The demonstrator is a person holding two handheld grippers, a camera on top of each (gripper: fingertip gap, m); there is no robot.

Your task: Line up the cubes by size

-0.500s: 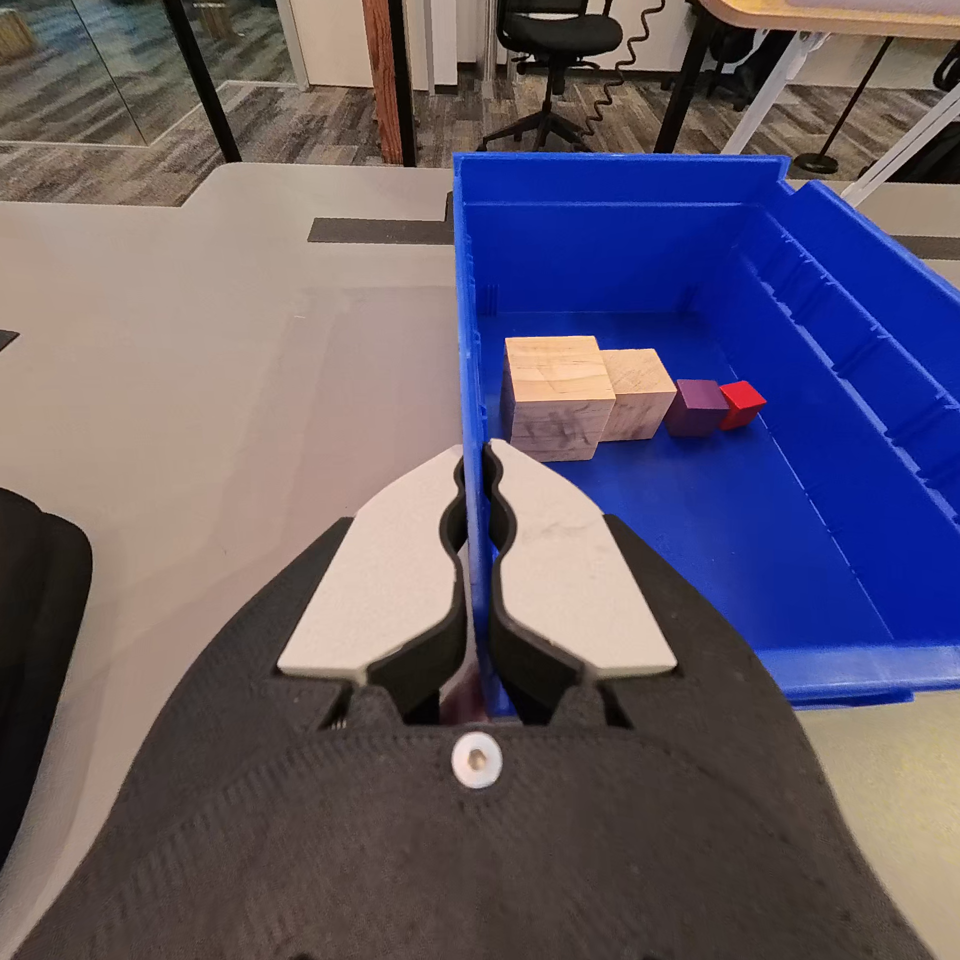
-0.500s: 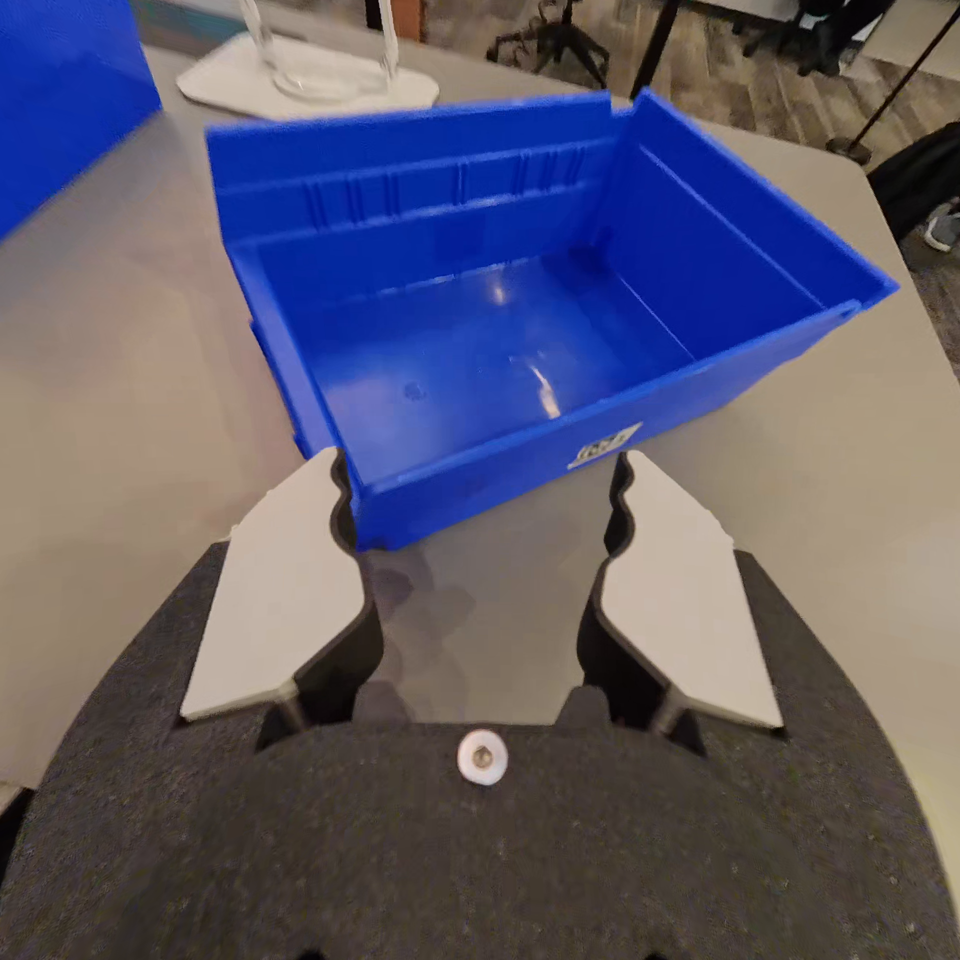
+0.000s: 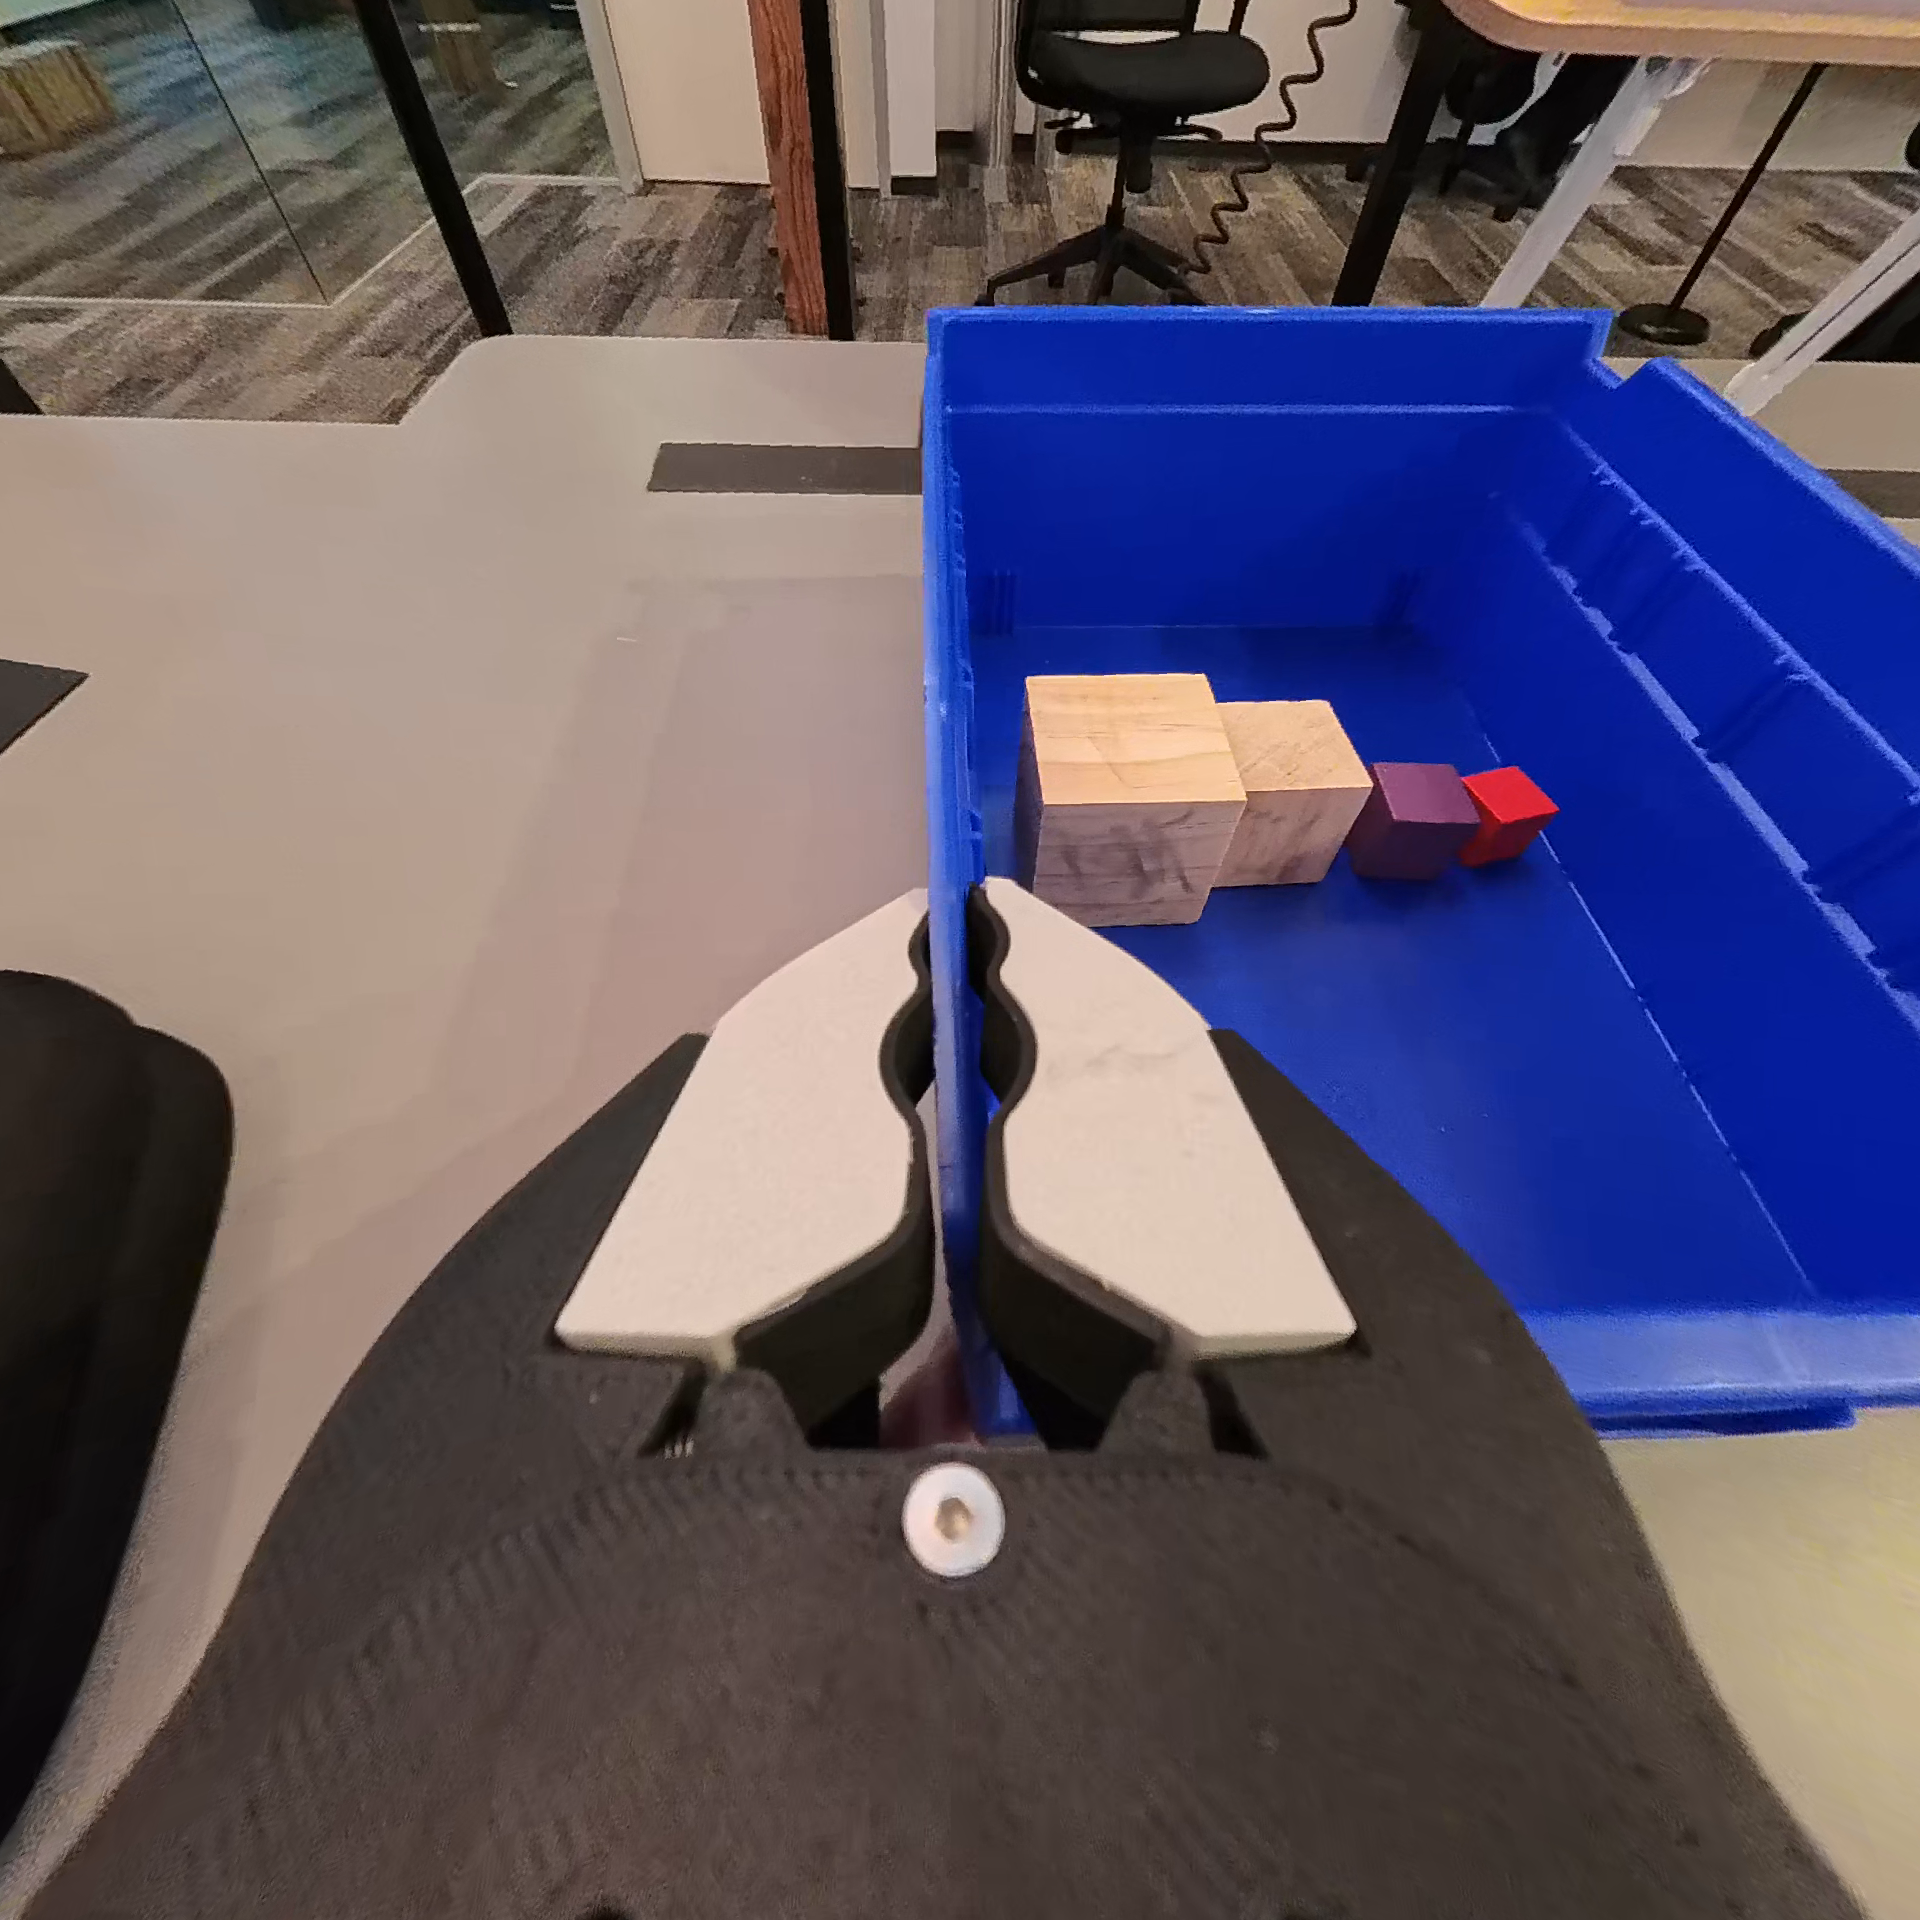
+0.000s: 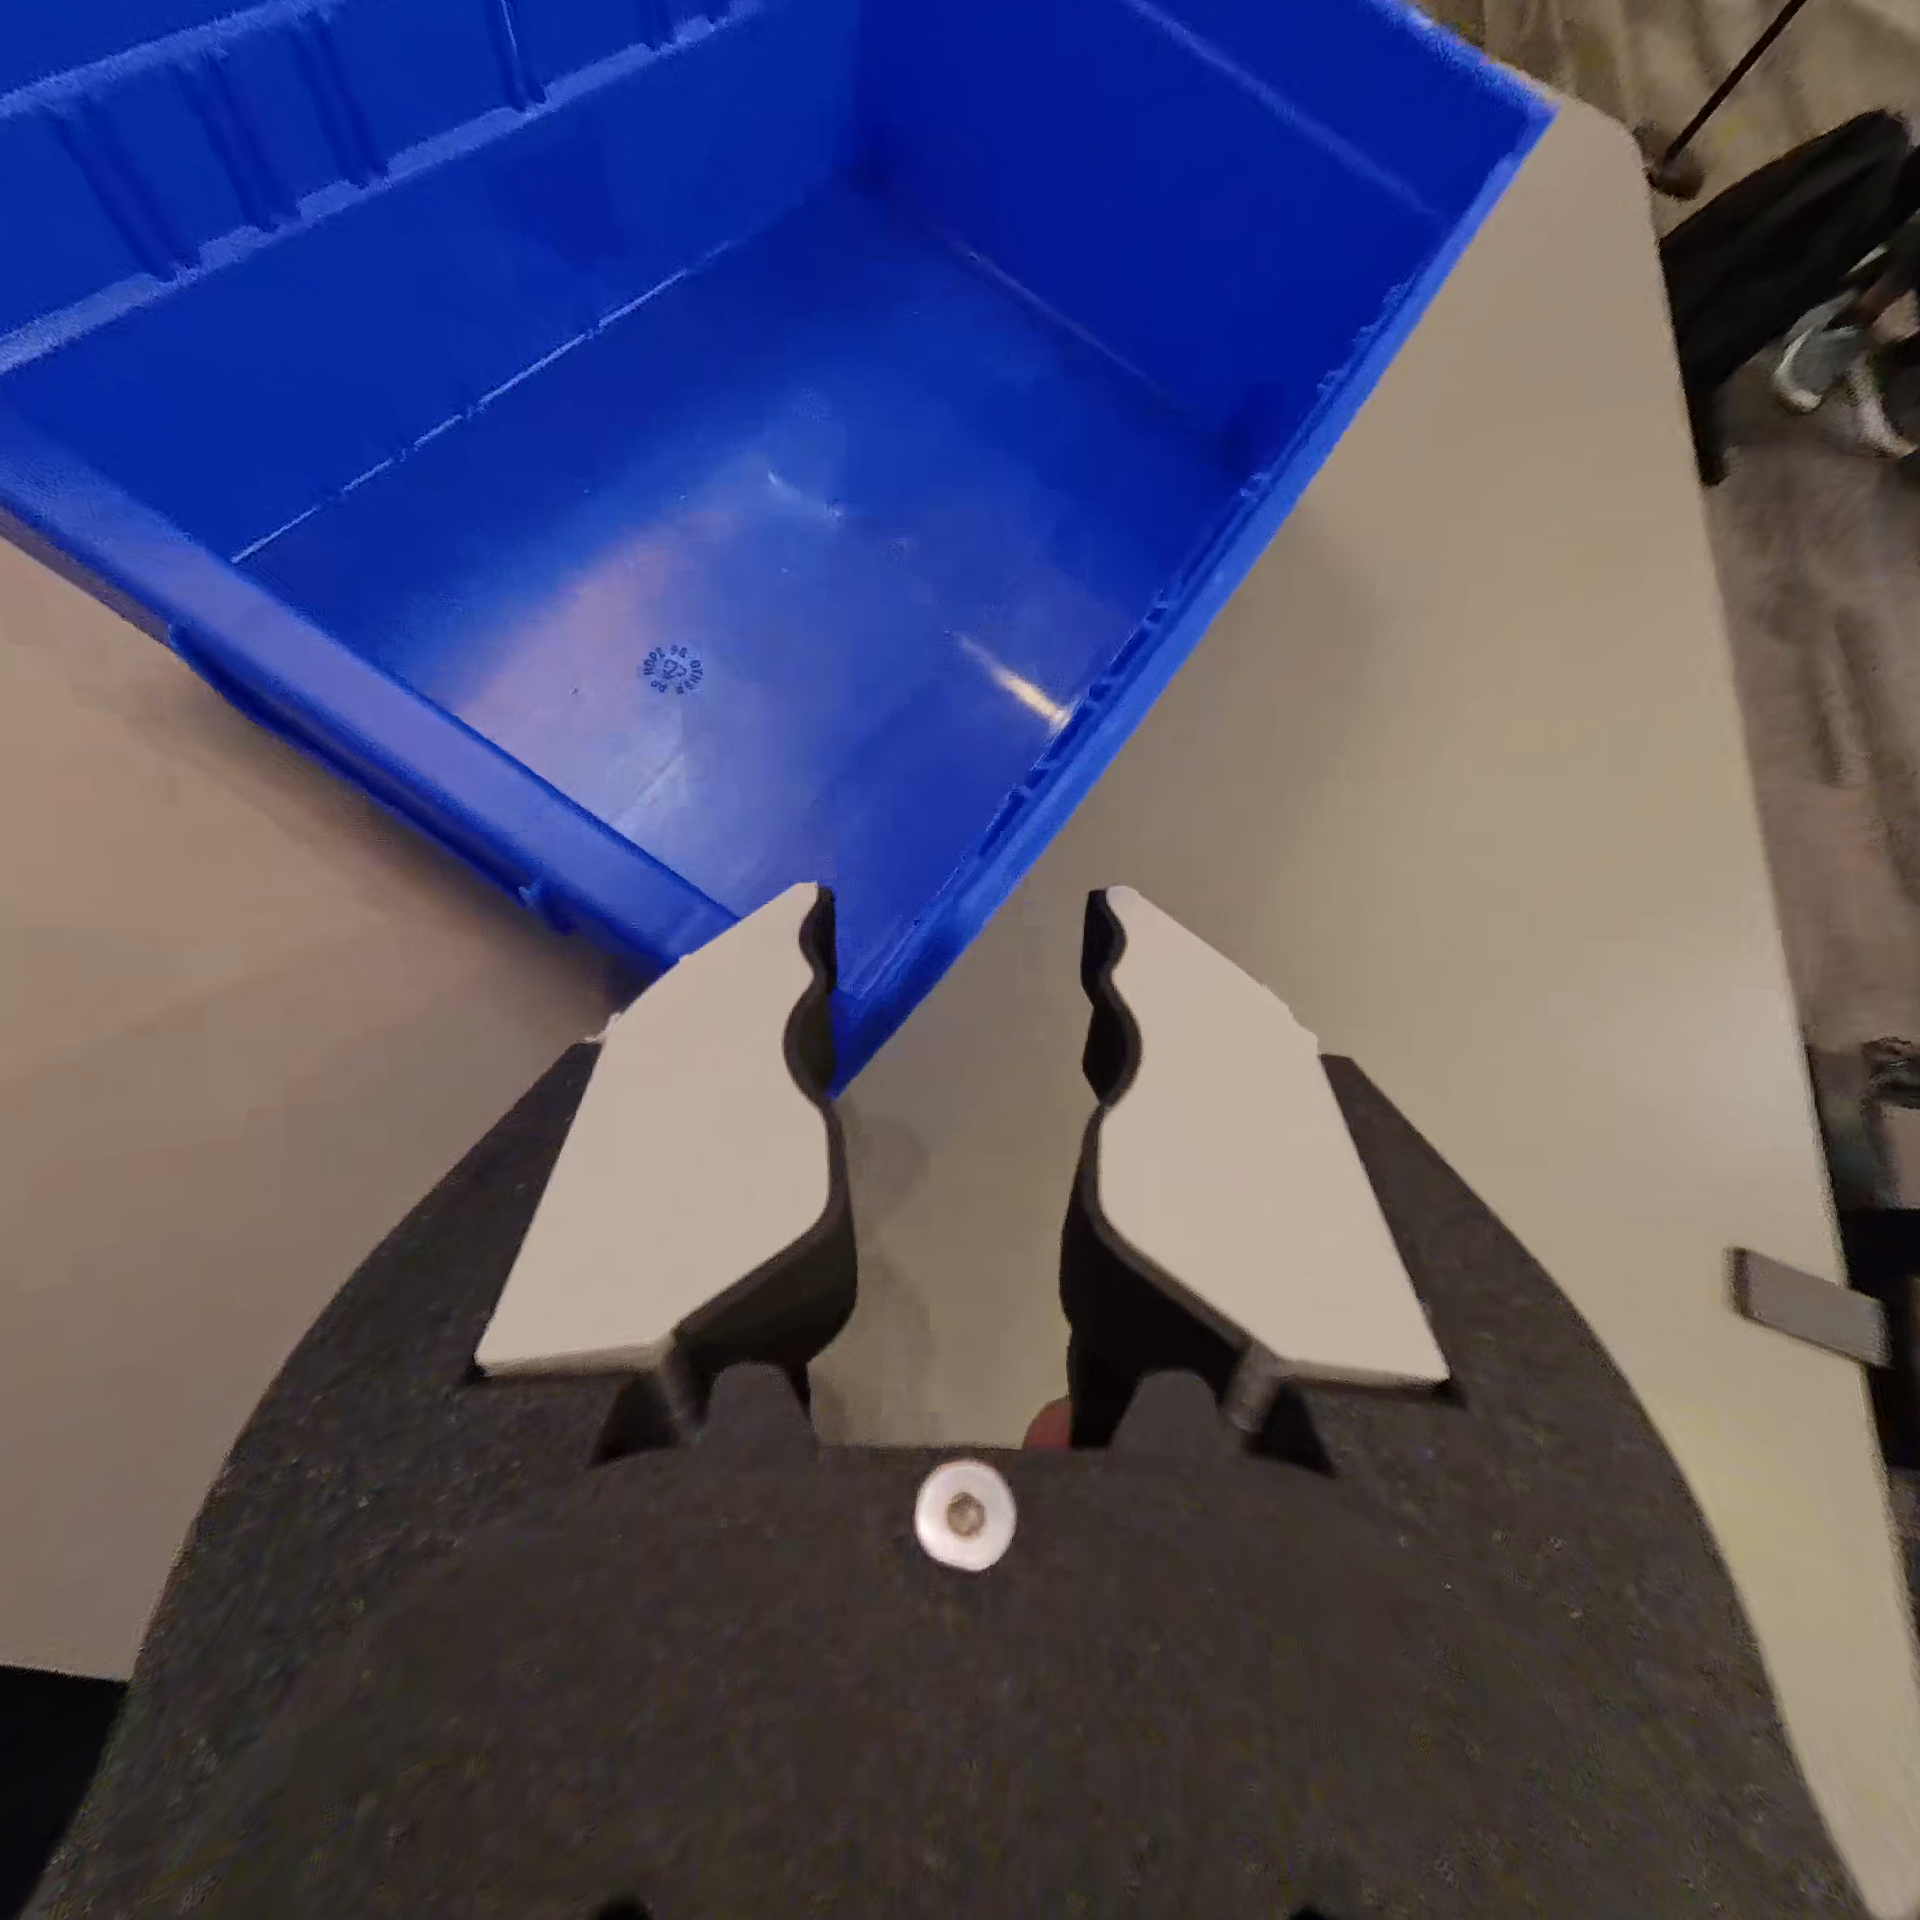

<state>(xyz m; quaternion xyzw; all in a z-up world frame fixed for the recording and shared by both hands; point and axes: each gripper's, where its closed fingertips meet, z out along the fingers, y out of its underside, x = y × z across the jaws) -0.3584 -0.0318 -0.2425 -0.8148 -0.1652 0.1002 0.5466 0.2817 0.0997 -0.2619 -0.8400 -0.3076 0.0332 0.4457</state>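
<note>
Left tongs [image 3: 951, 914] were clamped on the near left wall of the blue bin [image 3: 1714, 582], one pad either side of the thin plastic, pressing it. Right tongs [image 4: 961, 914] stood parted, nothing between the pads but the corner of a second blue bin [image 4: 727, 312] and bare bench [image 4: 1403, 779] below; no contact could be made out.

Progress, as judged: cubes looked already lined up. On the floor of the first bin, mid-frame in the left wrist view, four stood in a row from left to right: large wooden cube [image 3: 1127, 800], smaller wooden cube [image 3: 1288, 795], purple cube [image 3: 1418, 821], red cube [image 3: 1507, 816]. Each touched or sat just beside its neighbour, descending in size. The red one sat slightly turned and a little behind the line. Little seemed left beyond perhaps squaring that one and letting go of the bin.

Views compared: only the left wrist view showed the cubes and the clamp on the wall, plus an office chair [image 3: 1132, 114] at the upper centre of the frame. Only the right wrist view showed the second bin, with no cubes in the part visible, and the bench's rounded edge at the upper right. Neither view showed the other tongs.
</note>
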